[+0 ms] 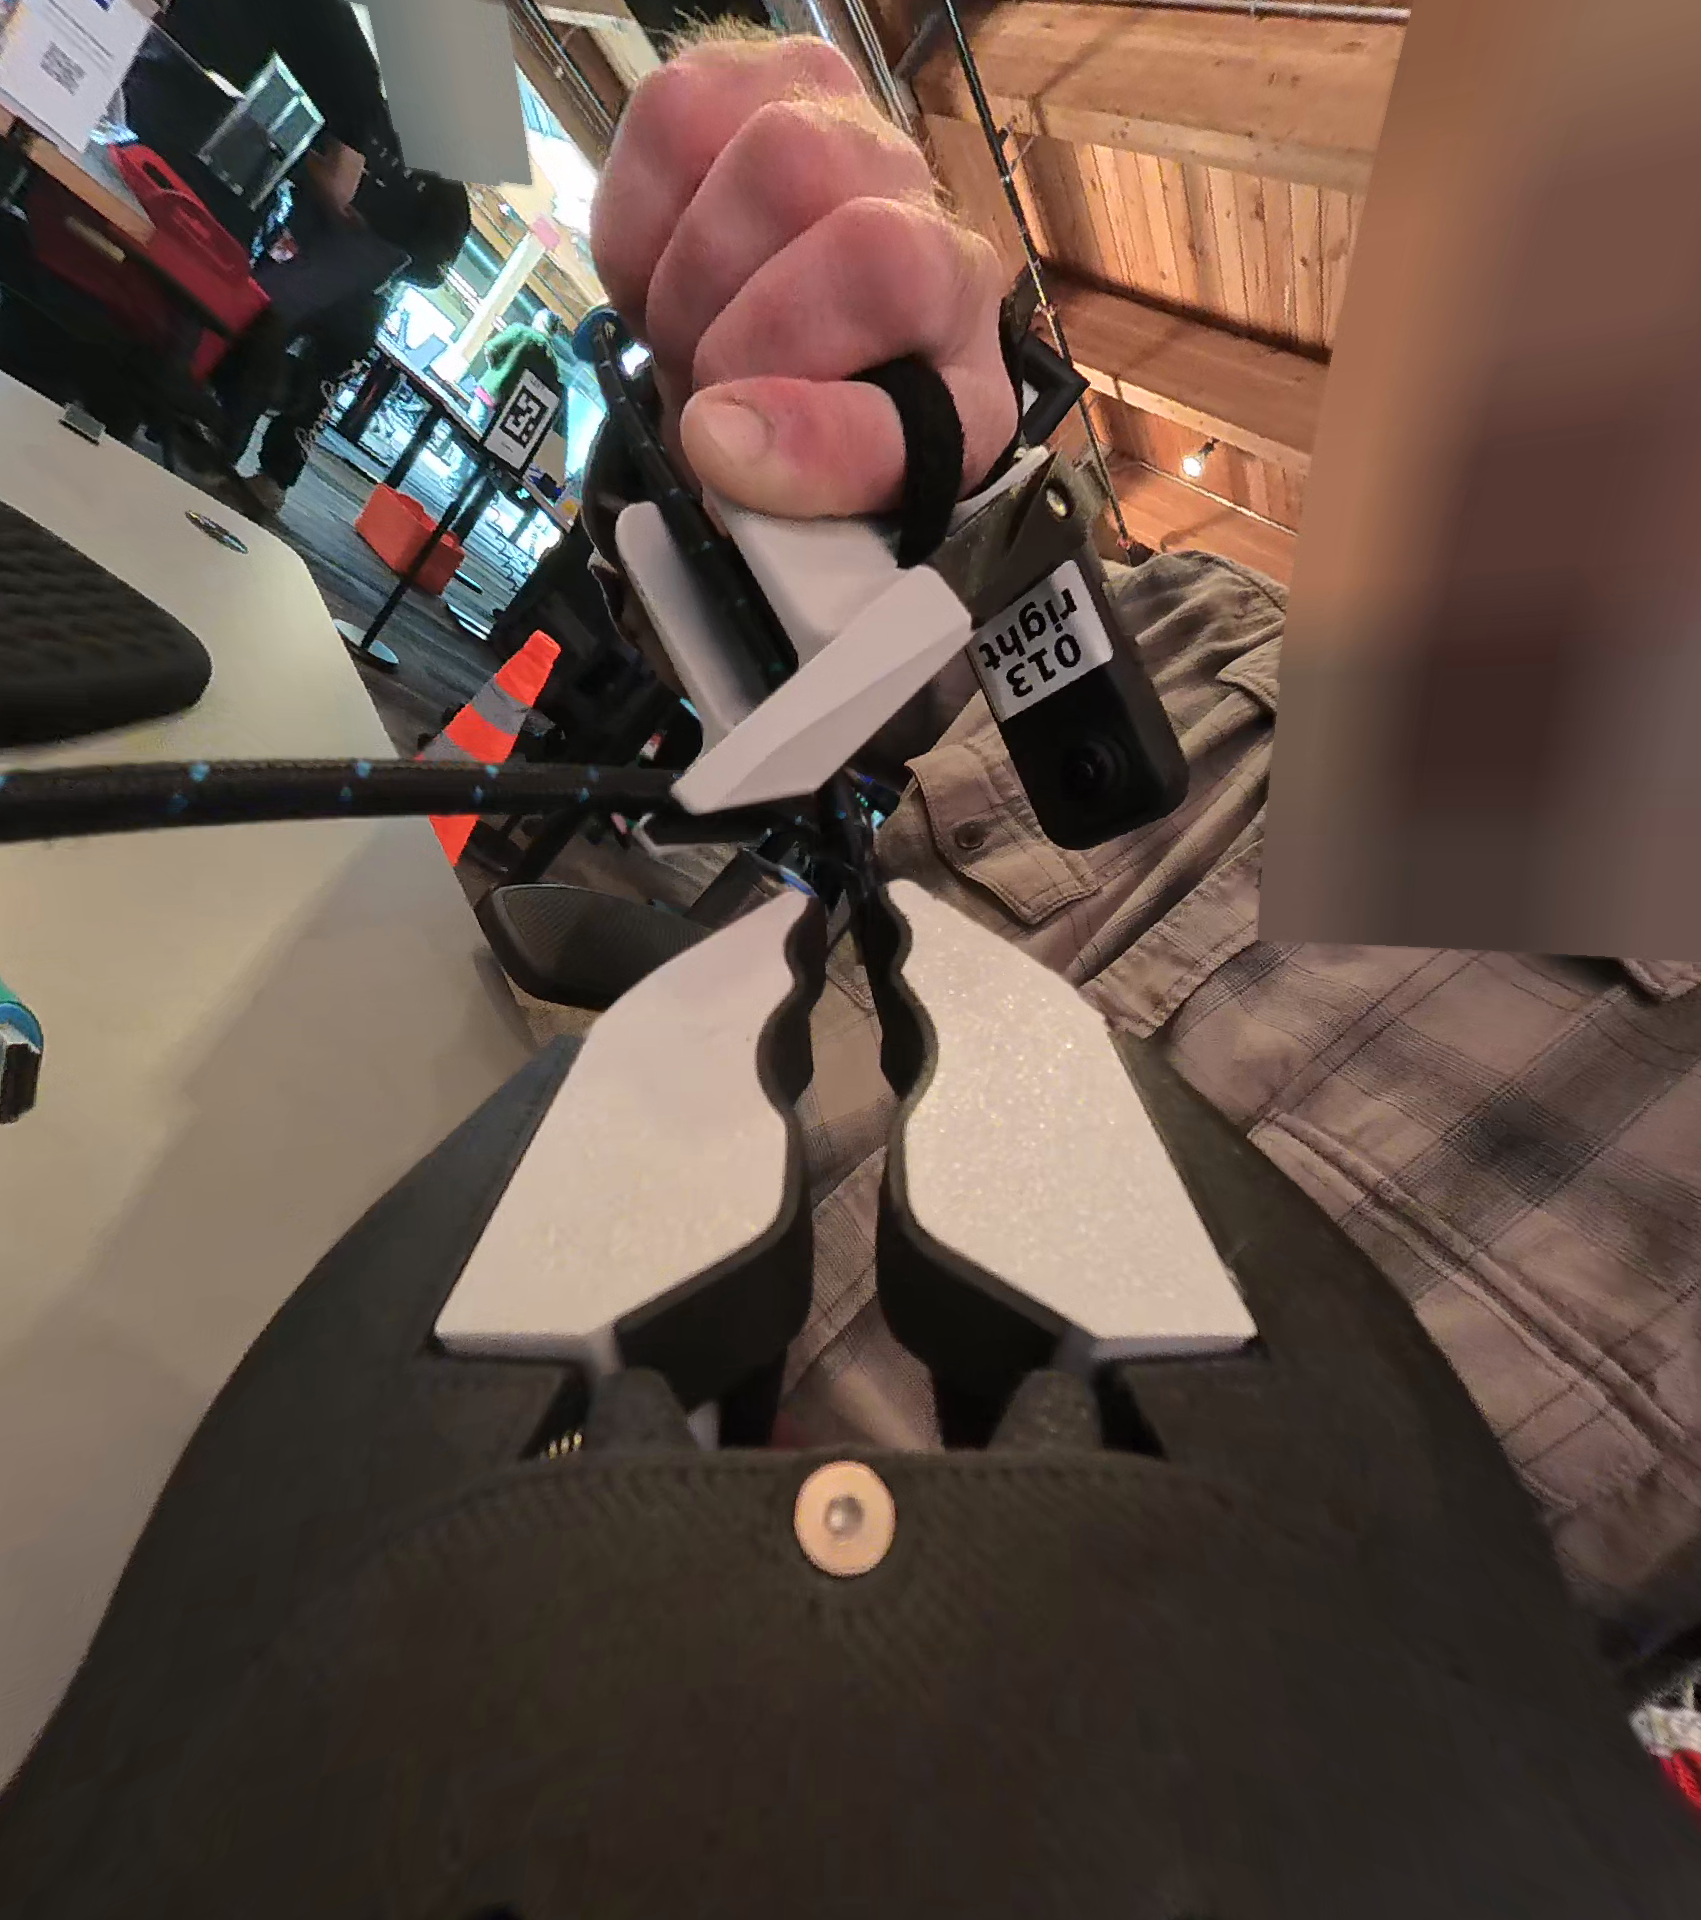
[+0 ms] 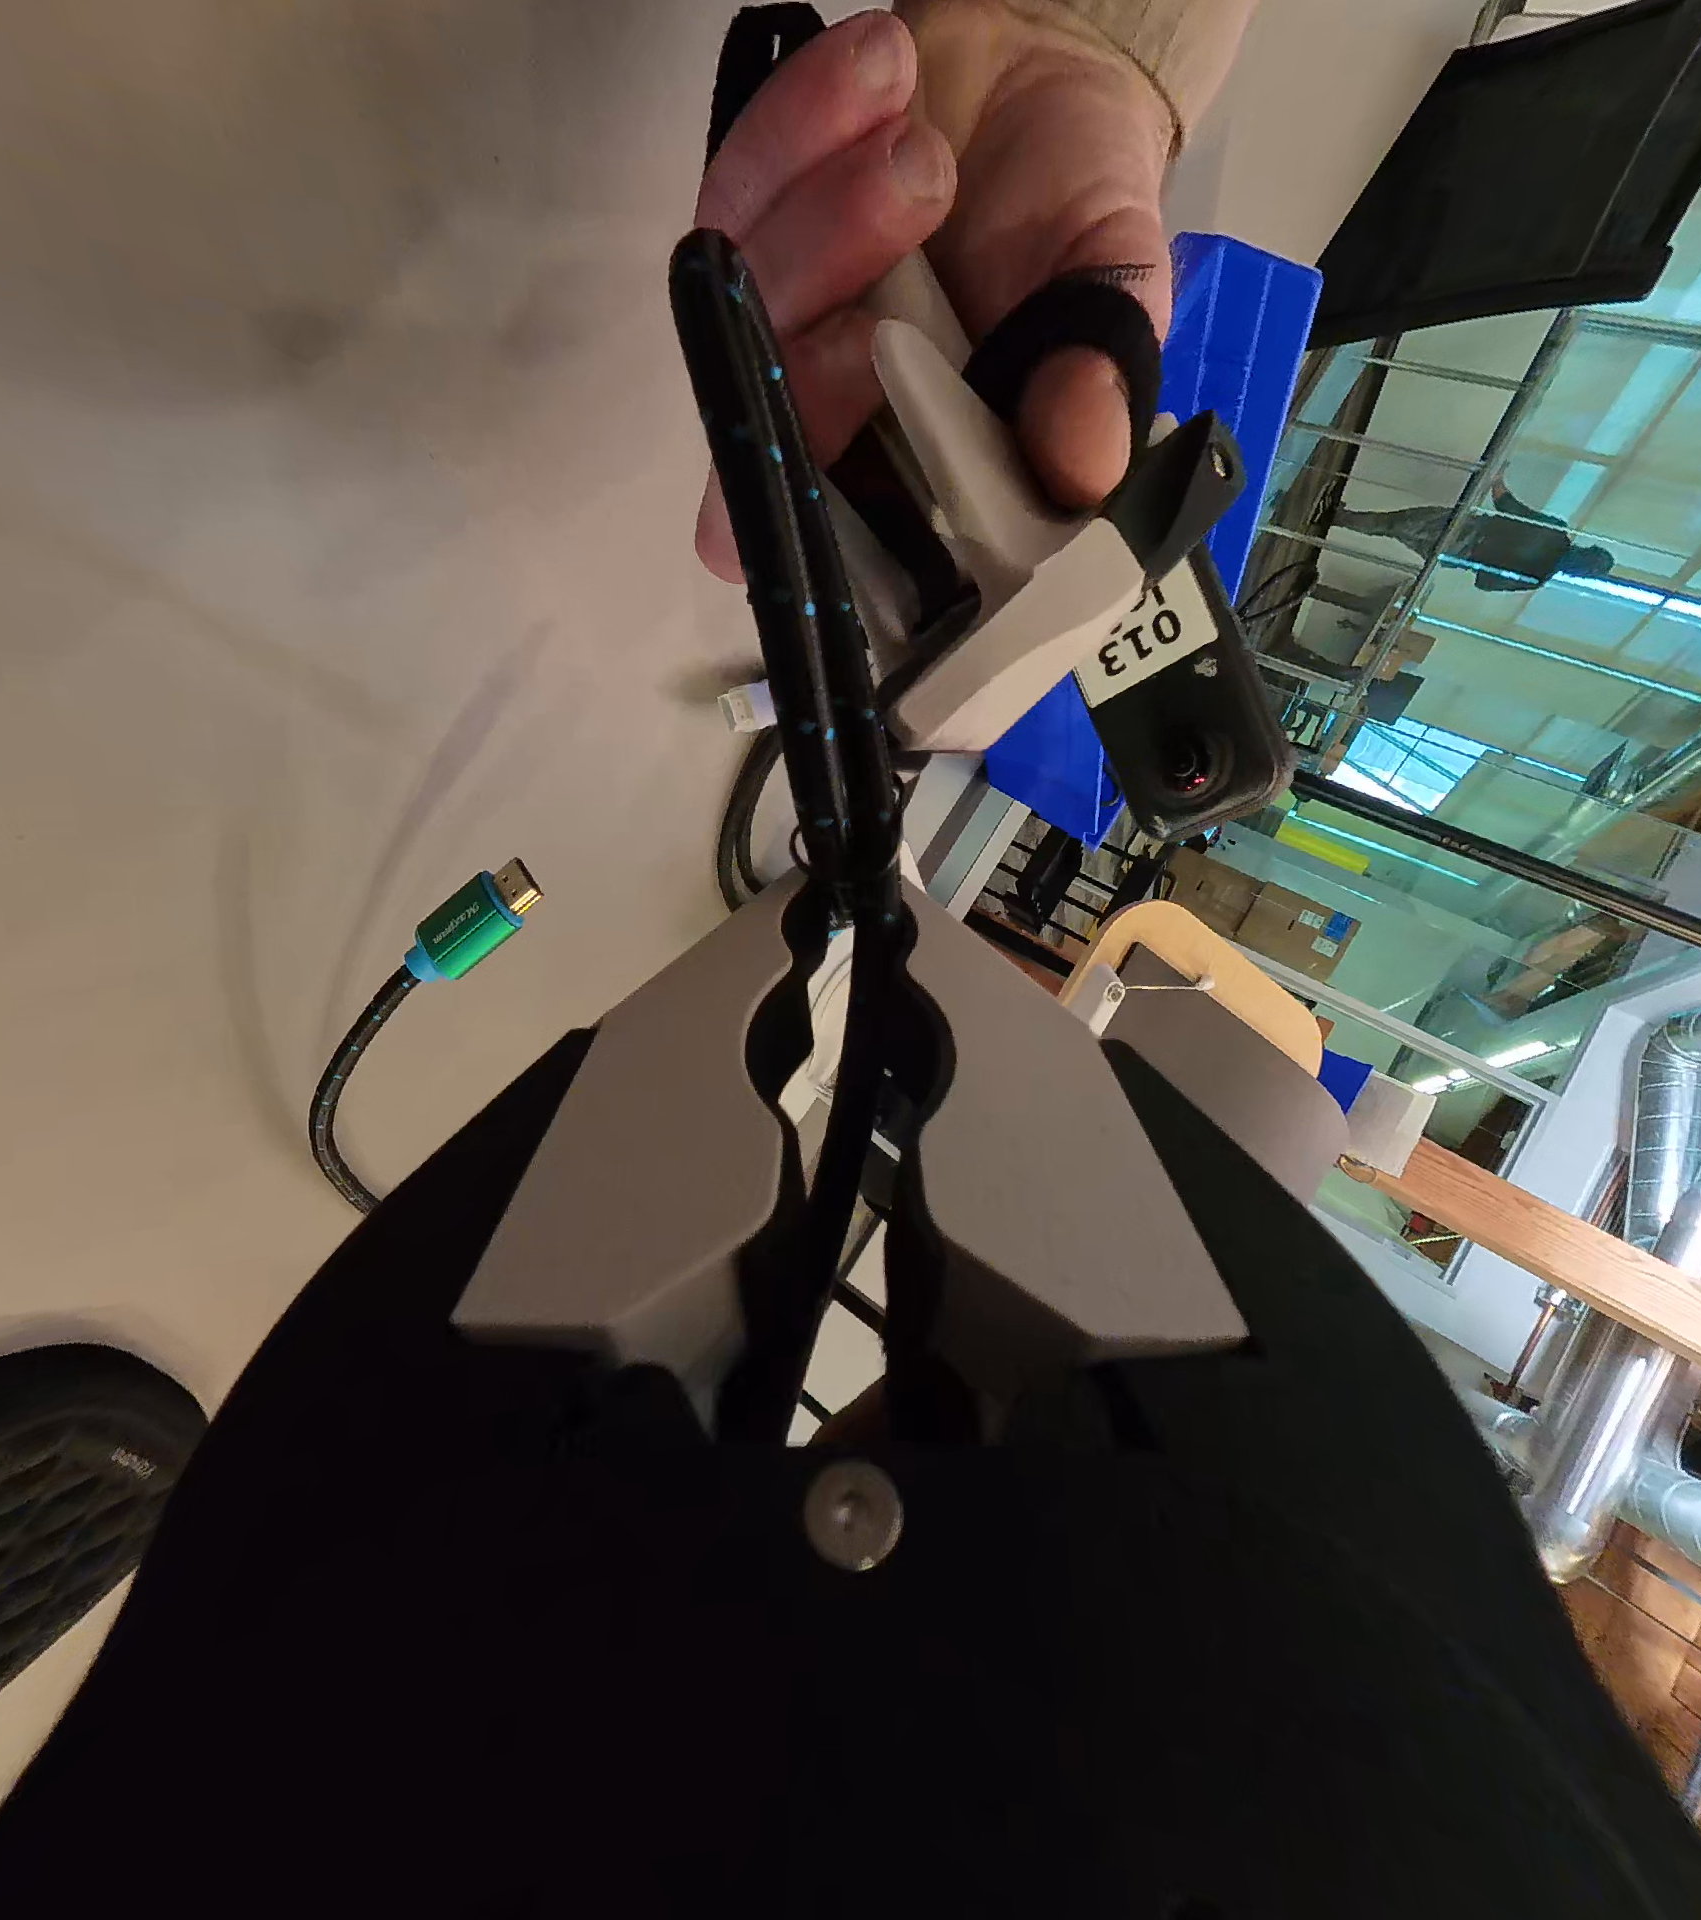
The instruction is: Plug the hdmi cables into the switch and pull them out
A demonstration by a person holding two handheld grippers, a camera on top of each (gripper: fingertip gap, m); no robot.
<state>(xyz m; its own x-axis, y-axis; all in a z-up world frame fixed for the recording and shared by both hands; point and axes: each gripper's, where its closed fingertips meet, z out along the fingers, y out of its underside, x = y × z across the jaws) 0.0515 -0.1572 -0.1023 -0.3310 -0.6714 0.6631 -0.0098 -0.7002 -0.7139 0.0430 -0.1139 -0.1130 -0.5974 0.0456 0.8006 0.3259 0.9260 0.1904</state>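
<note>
Up off the tabletop point(image 2: 202, 520), both my left claw point(image 1: 841, 914) and right claw point(image 2: 851, 914) pinch the black braided HDMI cable point(image 2: 804, 644) between nearly closed tips; its green plug point(image 2: 477, 920) lies loose on the tabletop.

- We see the left gripper point(image 1: 851, 914) with pale grey fingers, black wavy inner edges and a black body
- We see the right gripper point(image 2: 851, 914) in the same grey and black
- The braided cable point(image 2: 804, 623) is black flecked with bright blue
- The plug point(image 2: 477, 920) has a green metallic shell, a light blue collar and a gold tip
- The table point(image 2: 202, 416) is off-white
- The pad point(image 1: 15, 613) is black with a dimpled weave
- The shirt point(image 1: 1448, 1195) is grey-brown plaid
- The traffic cone point(image 1: 498, 717) is orange with a grey band
- The bin point(image 2: 1230, 395) is blue
</note>
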